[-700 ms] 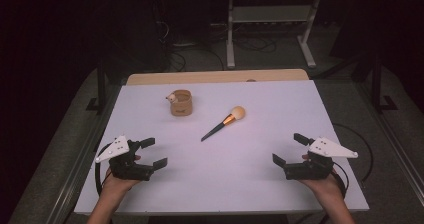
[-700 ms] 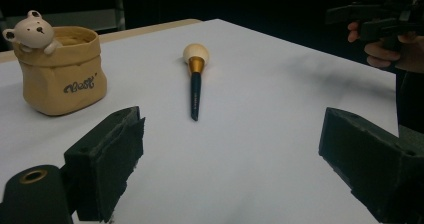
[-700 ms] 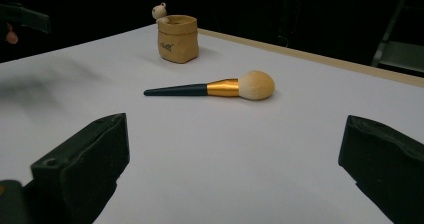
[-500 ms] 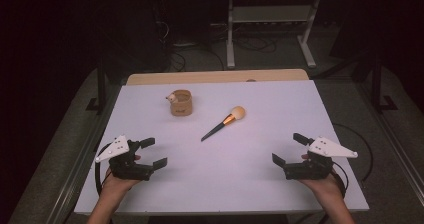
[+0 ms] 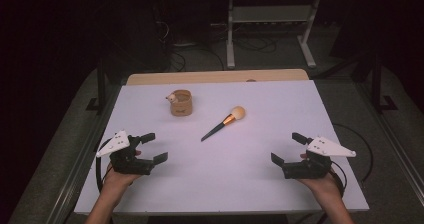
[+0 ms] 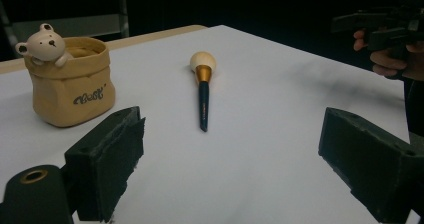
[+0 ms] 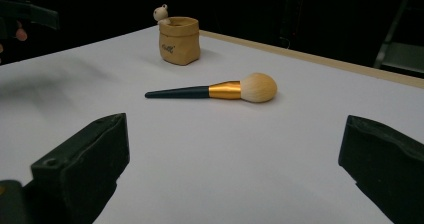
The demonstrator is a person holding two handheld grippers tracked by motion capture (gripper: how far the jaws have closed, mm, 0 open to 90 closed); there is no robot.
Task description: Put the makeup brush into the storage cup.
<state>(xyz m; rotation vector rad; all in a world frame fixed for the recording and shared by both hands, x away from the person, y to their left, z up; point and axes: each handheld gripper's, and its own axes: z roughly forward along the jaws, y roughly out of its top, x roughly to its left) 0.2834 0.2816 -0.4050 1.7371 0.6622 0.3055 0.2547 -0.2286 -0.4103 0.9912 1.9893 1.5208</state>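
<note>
Nothing moved since the earlier frames: same places for both grippers, brush and pouch. Left gripper (image 5: 153, 147) low over the near left part of the table (image 5: 310, 109), jaws spread wide, released, nothing between them. Right gripper (image 5: 288, 148) likewise at the near right, jaws wide apart and empty, well apart from the left one. Farther out, between the two and nearer the table's middle, makeup brush (image 5: 223, 123) flat on the white surface: dark handle end toward the left gripper, gold ferrule, pale round bristle head pointing away to the far right. Untouched by either gripper. Beyond the brush, toward the far left, tan pouch (image 5: 181, 103) upright, near the brush but apart from it, with small bear figure (image 5: 171, 98) perched on its rim.
</note>
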